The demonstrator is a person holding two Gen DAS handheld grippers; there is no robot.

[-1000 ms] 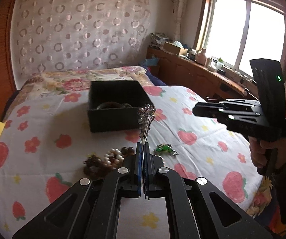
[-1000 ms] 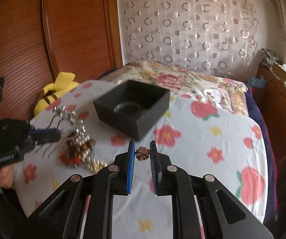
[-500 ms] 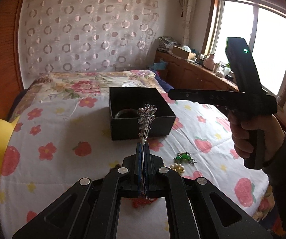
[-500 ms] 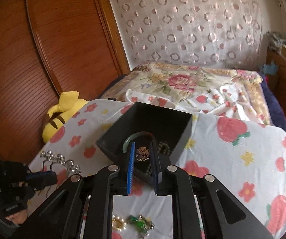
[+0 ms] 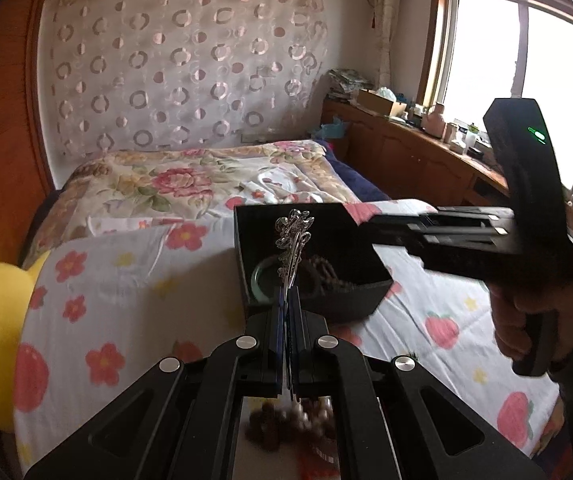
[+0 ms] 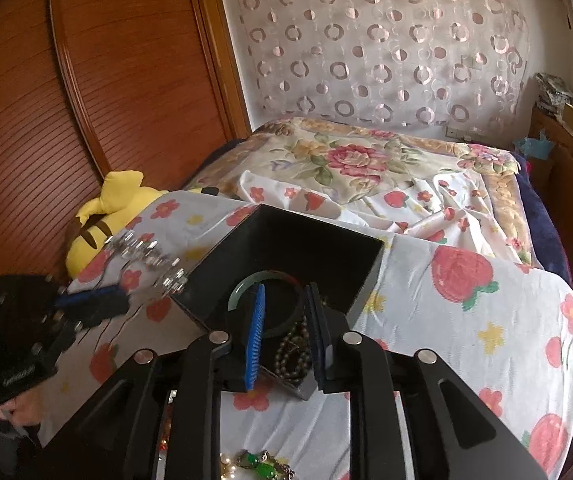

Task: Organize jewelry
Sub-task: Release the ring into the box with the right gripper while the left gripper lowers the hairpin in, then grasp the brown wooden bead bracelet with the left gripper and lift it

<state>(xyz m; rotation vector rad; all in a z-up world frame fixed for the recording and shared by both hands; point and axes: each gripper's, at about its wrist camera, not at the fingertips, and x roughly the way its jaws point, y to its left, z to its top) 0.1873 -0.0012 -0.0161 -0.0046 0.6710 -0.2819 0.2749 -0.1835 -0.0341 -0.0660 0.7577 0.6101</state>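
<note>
Silver hairpin [image 5: 292,246]: clamped by its lower shank in the left gripper [image 5: 286,312], jaws fully together on it. Long axis runs straight out along the fingers, ornate head foremost and uppermost. Head sits over the near-left part of the black box [image 5: 366,300] on the bed; from the right wrist view the pin [image 6: 146,256] appears to lie just at the box's left wall, not clearly inside.

Box already holds a green bangle [image 6: 246,284] and dark bead strands [image 6: 292,344].

Right gripper [image 6: 286,328]: jaws have just been opening, now apart, nothing between them; it hangs over the box interior.

Judgement: left hand is the one carrying; pin needs a short advance rightward past the wall before release.

Loose pieces remain on the bed: green brooch [image 6: 262,468].
</note>
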